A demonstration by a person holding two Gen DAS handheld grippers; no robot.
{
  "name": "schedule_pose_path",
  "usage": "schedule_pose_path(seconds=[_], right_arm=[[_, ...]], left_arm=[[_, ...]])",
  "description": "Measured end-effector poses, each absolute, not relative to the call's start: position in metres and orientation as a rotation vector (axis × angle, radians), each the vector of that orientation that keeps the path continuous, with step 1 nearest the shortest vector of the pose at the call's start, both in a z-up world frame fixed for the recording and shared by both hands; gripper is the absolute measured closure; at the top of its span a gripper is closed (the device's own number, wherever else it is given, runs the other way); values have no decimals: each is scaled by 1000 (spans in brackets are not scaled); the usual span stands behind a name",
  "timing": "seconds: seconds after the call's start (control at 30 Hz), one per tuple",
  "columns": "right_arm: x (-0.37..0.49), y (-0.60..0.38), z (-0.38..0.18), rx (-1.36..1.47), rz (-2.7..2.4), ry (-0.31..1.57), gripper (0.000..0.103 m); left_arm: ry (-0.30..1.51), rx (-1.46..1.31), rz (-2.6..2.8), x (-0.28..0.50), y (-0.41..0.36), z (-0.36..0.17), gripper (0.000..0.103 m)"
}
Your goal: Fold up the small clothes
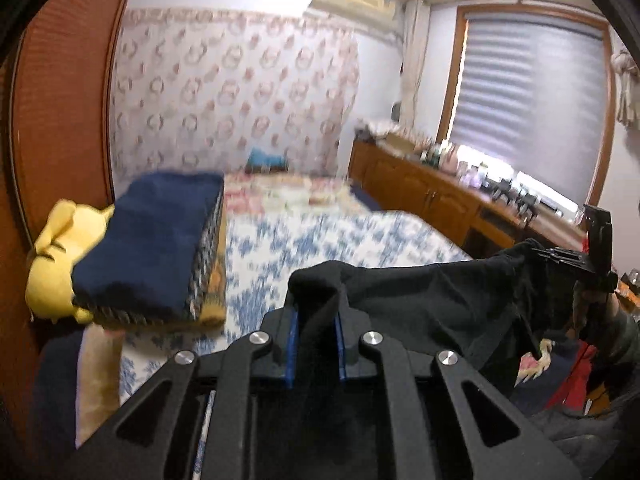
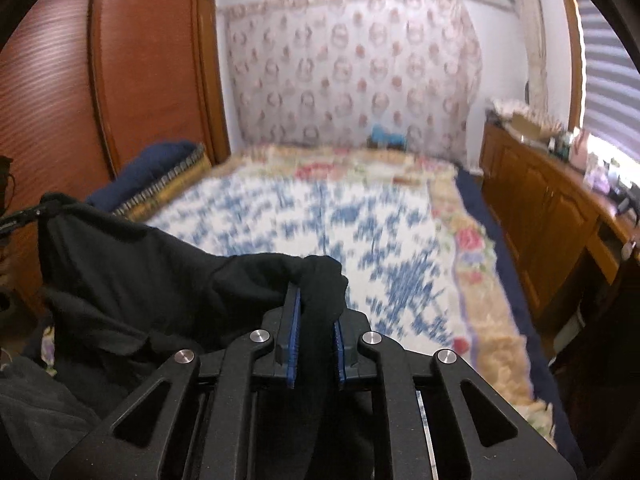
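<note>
A black garment [image 1: 432,300] hangs in the air, stretched between my two grippers above the bed. My left gripper [image 1: 316,316] is shut on one edge of it, the cloth pinched between the blue pads. My right gripper [image 2: 316,304] is shut on the other edge of the same black garment [image 2: 160,280]. In the left wrist view the right gripper [image 1: 576,258] shows at the far right holding the cloth. In the right wrist view the left gripper [image 2: 24,216] shows at the far left edge.
A bed with a blue-and-white floral cover [image 2: 360,232] lies ahead. A folded navy blanket [image 1: 152,240] and a yellow plush toy [image 1: 56,264] sit at its left by a wooden wardrobe [image 2: 140,60]. A cluttered wooden dresser [image 2: 552,208] stands right. More clothes [image 1: 560,372] lie lower right.
</note>
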State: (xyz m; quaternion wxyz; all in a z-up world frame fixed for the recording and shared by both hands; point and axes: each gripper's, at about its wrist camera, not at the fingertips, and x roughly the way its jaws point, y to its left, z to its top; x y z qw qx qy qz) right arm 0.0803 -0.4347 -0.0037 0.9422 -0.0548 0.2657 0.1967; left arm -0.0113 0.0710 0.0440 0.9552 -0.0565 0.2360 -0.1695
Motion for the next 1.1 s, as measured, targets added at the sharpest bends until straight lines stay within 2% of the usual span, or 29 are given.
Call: schedule_pose_path(seconds=[0.3, 0.47, 0.9, 1.1], right_arm=[[31, -446, 96, -112, 437, 315, 92], [12, -439, 143, -169, 445, 207, 93], [5, -436, 204, -233, 427, 83, 93], [26, -438, 237, -234, 410, 50, 93]], left_arm=[[254, -79, -341, -43, 79, 134, 92], [183, -51, -318, -46, 87, 164, 92], [75, -25, -304, -39, 95, 215, 92], [66, 6, -283, -6, 88, 245, 92]])
